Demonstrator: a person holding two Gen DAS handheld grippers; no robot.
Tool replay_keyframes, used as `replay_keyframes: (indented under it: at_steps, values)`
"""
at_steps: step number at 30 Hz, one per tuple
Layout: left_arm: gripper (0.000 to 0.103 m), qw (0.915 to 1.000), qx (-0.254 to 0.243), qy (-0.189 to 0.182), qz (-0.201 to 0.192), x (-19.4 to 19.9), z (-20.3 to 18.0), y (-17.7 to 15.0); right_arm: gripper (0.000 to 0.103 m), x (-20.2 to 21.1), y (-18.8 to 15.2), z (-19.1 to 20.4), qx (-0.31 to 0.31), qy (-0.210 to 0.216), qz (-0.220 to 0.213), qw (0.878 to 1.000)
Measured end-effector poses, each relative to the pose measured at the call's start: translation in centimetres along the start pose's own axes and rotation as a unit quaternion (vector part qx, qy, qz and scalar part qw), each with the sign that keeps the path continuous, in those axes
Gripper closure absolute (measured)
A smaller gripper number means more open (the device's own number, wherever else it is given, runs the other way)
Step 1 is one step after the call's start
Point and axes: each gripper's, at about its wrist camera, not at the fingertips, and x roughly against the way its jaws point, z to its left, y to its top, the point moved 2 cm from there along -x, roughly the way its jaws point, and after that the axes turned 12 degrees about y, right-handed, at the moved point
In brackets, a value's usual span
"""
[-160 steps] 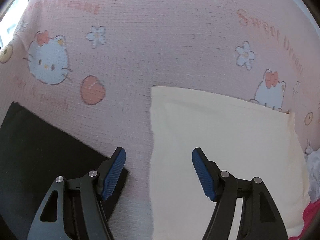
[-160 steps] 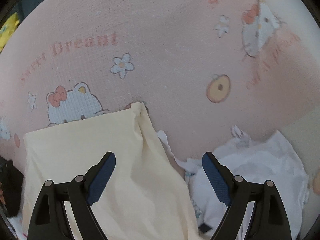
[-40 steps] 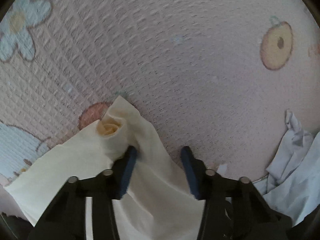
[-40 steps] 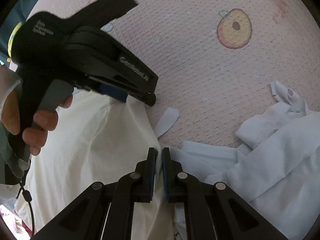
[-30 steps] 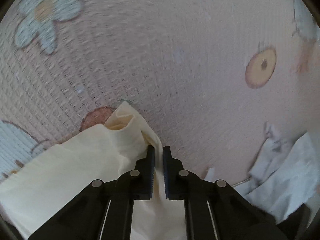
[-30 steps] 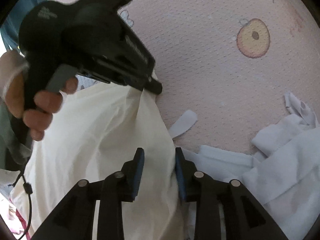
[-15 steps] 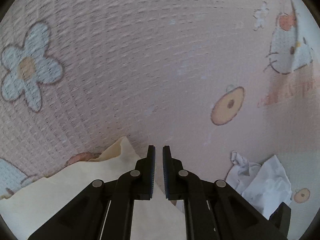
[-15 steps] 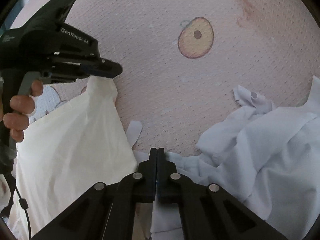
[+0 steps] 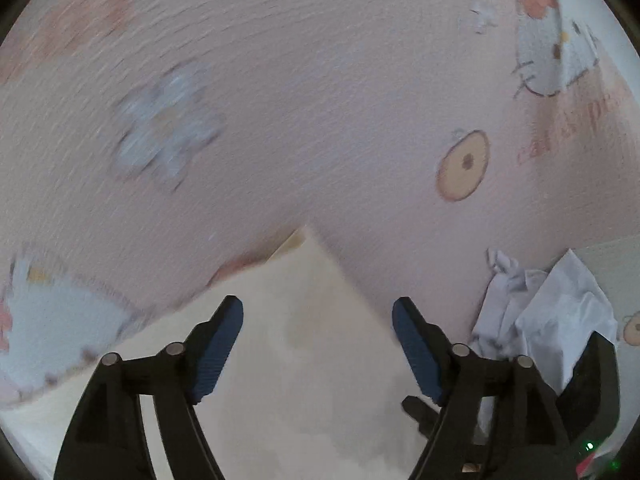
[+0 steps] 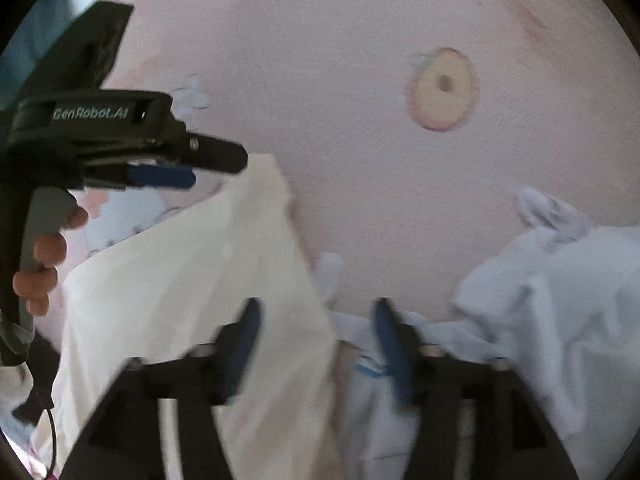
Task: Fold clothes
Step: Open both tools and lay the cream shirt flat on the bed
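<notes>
Left hand-held gripper: pitched steeply downward, jaws opening, nothing pinched, poised over the cream garment's far corner. Right hand-held gripper: jaws opening, empty, straddling the garment's right edge. Garment: flat on the pink printed bed sheet, corner pointing away; crumpled white clothes at right.

Both sets of jaws, pinched shut a moment ago, are opening: the left gripper lets go of the cream garment's corner, which now lies flat (no longer bunched), and the right gripper parts above that cloth's edge.
</notes>
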Motion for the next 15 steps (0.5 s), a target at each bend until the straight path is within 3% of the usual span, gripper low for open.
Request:
replay_keyframes:
  at_steps: [3, 5, 8, 9, 12, 15]
  values:
    - [0.027, 0.9994, 0.022, 0.006, 0.025, 0.1, 5.8, -1.0, 0.032, -0.6, -0.4, -0.1, 0.012, -0.004, 0.017, 1.000]
    - [0.027, 0.9988, 0.030, 0.017, 0.036, 1.1, 8.3, -2.2, 0.027, 0.2, -0.9, -3.7, -0.004, 0.027, 0.012, 1.000]
    - [0.027, 0.9976, 0.038, 0.037, 0.044, 3.0, 11.1, -3.8, 0.027, 2.0, -1.7, -4.4, -0.018, 0.047, 0.006, 0.999]
    - [0.027, 0.9973, 0.040, 0.045, 0.043, 3.8, 12.0, -4.1, 0.027, 3.8, -2.6, -4.2, -0.012, 0.037, 0.010, 0.999]
    - [0.027, 0.9968, 0.054, 0.051, 0.029, 6.2, 15.8, -4.5, 0.029, 3.2, -4.6, -4.1, 0.005, -0.026, 0.024, 0.999]
    - [0.027, 0.9968, 0.070, 0.034, 0.016, 8.7, 15.7, -5.9, 0.027, 6.0, -5.1, -2.1, 0.034, -0.099, 0.043, 0.994]
